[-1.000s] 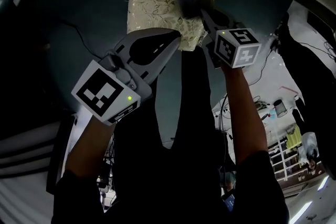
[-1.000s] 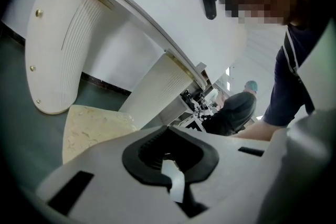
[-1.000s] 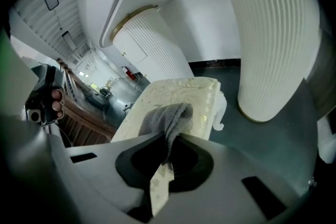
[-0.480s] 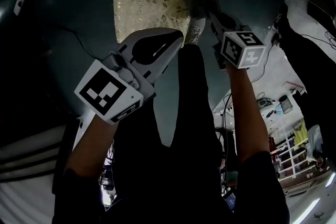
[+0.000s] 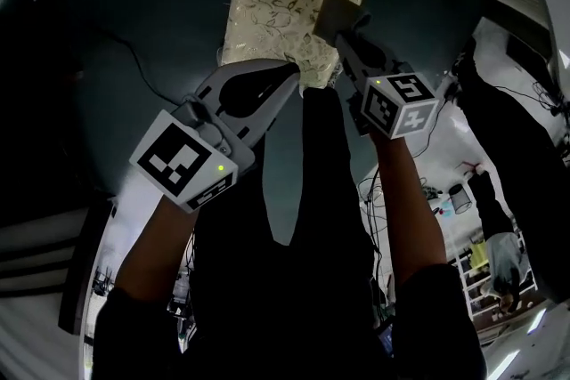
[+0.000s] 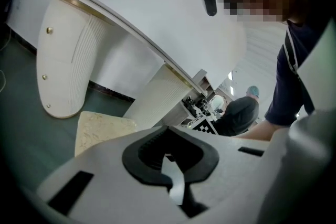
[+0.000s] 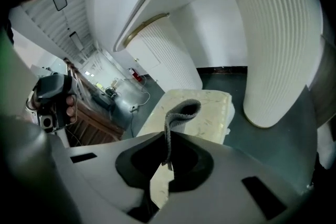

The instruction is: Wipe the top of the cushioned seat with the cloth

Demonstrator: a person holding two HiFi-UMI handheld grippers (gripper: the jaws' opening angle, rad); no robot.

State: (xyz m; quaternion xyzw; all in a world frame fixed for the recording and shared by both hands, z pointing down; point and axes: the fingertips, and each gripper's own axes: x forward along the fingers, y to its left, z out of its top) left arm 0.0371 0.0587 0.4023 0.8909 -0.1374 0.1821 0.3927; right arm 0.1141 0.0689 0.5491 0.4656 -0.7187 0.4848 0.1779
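A dark green floor [image 5: 151, 22] spreads beneath everything, with white ribbed pillars [image 7: 278, 44] rising from it. On the floor lies the cushioned seat [image 5: 294, 0], cream with a leaf pattern. The left gripper [image 5: 292, 72] hangs at the seat's near edge, its jaws pressed together with nothing between them. The right gripper [image 5: 344, 38] reaches over the seat's right side, its jaws pinching the grey cloth [image 5: 337, 13]. The cloth curls out past the jaw tips above the seat top, and it seems to rest on the cushion, though contact is hard to confirm.
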